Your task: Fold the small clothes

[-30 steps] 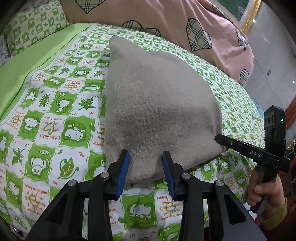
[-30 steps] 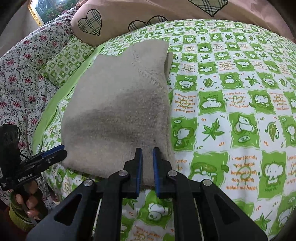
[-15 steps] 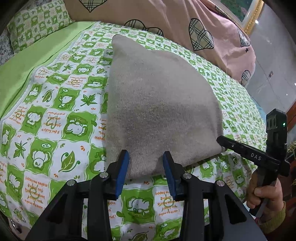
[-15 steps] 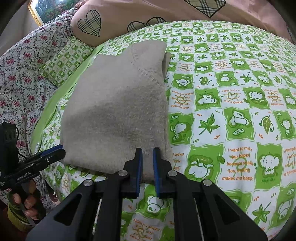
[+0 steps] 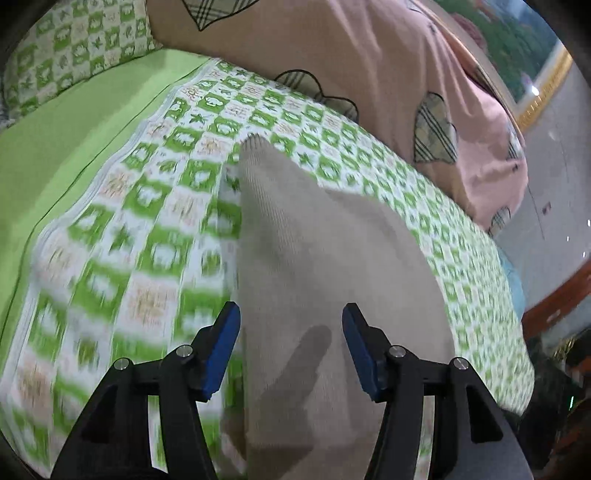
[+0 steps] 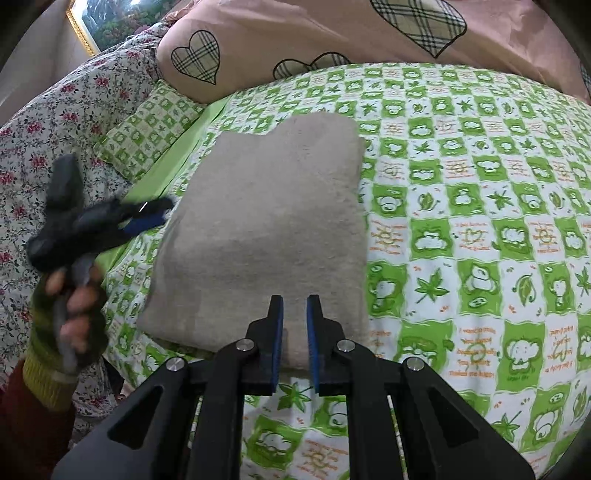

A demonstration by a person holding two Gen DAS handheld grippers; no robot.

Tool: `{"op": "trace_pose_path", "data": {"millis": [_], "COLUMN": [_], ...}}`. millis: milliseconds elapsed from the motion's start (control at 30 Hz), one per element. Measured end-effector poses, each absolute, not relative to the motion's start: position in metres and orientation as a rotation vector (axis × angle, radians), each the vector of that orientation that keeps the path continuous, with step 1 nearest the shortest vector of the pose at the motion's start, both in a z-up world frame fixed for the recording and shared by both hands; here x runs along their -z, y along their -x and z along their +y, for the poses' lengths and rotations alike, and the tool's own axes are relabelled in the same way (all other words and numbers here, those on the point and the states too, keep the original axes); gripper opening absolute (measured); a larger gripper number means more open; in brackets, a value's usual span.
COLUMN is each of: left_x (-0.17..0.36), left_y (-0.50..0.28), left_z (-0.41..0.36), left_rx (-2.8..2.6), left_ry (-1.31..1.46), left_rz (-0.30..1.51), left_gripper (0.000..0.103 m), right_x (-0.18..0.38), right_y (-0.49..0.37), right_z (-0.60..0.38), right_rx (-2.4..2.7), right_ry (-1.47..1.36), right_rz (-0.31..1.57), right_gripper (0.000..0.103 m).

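A beige knitted garment (image 5: 314, 258) lies folded into a flat rectangle (image 6: 266, 229) on the green-checked bed sheet (image 6: 480, 240). My left gripper (image 5: 291, 332) hovers over the garment's near left part. Its jaws are opening and the blue pads press on nothing. The right wrist view shows the same left gripper (image 6: 147, 218) blurred beside the garment's left edge, held by a hand (image 6: 77, 295). My right gripper (image 6: 294, 317) is over the garment's near edge. Its jaws stand almost together with a narrow slit, and the knit behind them lies flat.
A big pink pillow with checked hearts (image 6: 332, 33) closes off the far side of the bed. A small green-checked pillow (image 6: 147, 133) and a floral quilt (image 6: 55, 129) lie to the left. The bed's right edge (image 5: 517, 369) drops toward the floor.
My left gripper swept from the garment's near left corner up along its left side, and its jaws widened. My right gripper rose slightly; the garment now lies flat.
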State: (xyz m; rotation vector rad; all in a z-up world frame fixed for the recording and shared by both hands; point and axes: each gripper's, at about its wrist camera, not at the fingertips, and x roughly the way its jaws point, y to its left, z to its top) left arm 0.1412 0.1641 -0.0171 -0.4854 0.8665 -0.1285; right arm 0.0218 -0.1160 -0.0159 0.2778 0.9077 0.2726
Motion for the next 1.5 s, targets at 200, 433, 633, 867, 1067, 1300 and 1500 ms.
{"op": "trace_pose_path", "data": {"millis": [200, 433, 633, 867, 1067, 1300, 1500], "left_x": [0.040, 0.046, 0.035, 0.020, 0.001, -0.013, -0.011], "left_y": [-0.209, -0.255, -0.280, -0.284, -0.227, -0.124, -0.057], "left_z": [0.181, 0.188, 0.201, 0.212, 0.197, 0.160, 0.133], "left_rx": [0.146, 0.120, 0.058, -0.005, 0.000, -0.001, -0.083], "left_ry": [0.542, 0.530, 0.502, 0.486, 0.420, 0.321, 0.208], "left_rz": [0.926, 0.919, 0.892, 0.865, 0.831, 0.780, 0.782], "left_gripper": [0.068, 0.037, 0.031, 0.030, 0.036, 0.050, 0.081], "right_x": [0.002, 0.012, 0.023, 0.013, 0.005, 0.005, -0.005], "right_y": [-0.056, -0.085, -0.075, -0.066, -0.053, -0.041, -0.027], "right_z": [-0.134, -0.127, -0.119, -0.117, -0.115, -0.110, -0.106], "right_rx": [-0.259, -0.292, -0.302, -0.298, -0.299, -0.293, -0.258], "right_ry": [-0.318, -0.355, -0.376, -0.367, -0.370, -0.363, -0.294], "right_rz": [0.855, 0.886, 0.900, 0.887, 0.861, 0.865, 0.832], "right_gripper": [0.014, 0.014, 0.014, 0.014, 0.014, 0.015, 0.054]}}
